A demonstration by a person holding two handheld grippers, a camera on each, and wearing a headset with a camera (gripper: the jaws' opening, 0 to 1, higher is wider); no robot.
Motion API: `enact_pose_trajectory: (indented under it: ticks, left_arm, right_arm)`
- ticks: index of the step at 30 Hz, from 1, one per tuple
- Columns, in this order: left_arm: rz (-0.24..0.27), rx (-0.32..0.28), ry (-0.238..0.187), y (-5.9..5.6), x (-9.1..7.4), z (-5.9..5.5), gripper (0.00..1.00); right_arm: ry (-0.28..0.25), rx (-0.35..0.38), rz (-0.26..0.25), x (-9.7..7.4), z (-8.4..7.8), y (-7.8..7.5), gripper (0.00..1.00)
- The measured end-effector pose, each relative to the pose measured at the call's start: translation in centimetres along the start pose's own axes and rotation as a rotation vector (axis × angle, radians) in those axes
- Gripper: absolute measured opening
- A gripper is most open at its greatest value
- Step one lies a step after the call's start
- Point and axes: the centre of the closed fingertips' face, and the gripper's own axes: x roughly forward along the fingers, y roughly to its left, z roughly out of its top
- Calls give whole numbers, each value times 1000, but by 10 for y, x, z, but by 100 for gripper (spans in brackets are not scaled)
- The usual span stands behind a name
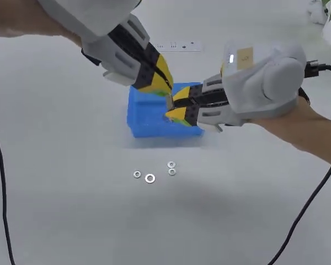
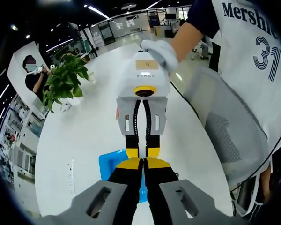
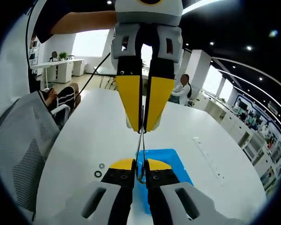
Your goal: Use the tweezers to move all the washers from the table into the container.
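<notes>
closest in, the right gripper (image 3: 141,167) has its yellow-tipped jaws drawn nearly together on one end of the thin metal tweezers (image 3: 141,140). the left gripper (image 3: 143,127) faces it nose to nose and pinches the other end, jaws pressed close. they meet just above the blue plastic container (image 1: 146,124).

i judge this a regrip of the tool between the two grippers, not yet a pick. whether the container holds anything i cannot tell.

out on the white table (image 1: 55,165), near the container's front wall but apart from it, four small silver ring washers (image 1: 150,178) lie flat, two of them just beside each other.

the next move likely calls for one gripper to let go. the other would then lower the tweezers' tips to a washer's thin rim, a fine grip, as the washers lie flush with the table.
</notes>
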Motion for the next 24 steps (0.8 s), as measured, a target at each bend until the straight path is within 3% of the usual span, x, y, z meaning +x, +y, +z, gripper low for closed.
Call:
enact_pose_trajectory:
  ticks: [8, 16, 24]
  left_arm:
    - [-3, -10, -13, 24, 7, -12, 6]
    - [-30, -44, -19, 52, 32, -37, 6]
    - [-61, -67, -11, 61, 57, -64, 6]
  right_arm:
    - [7, -2, -5, 12, -9, -23, 10]
    - [24, 44, 0, 31, -36, -45, 10]
    - [54, 88, 20, 54, -68, -52, 10]
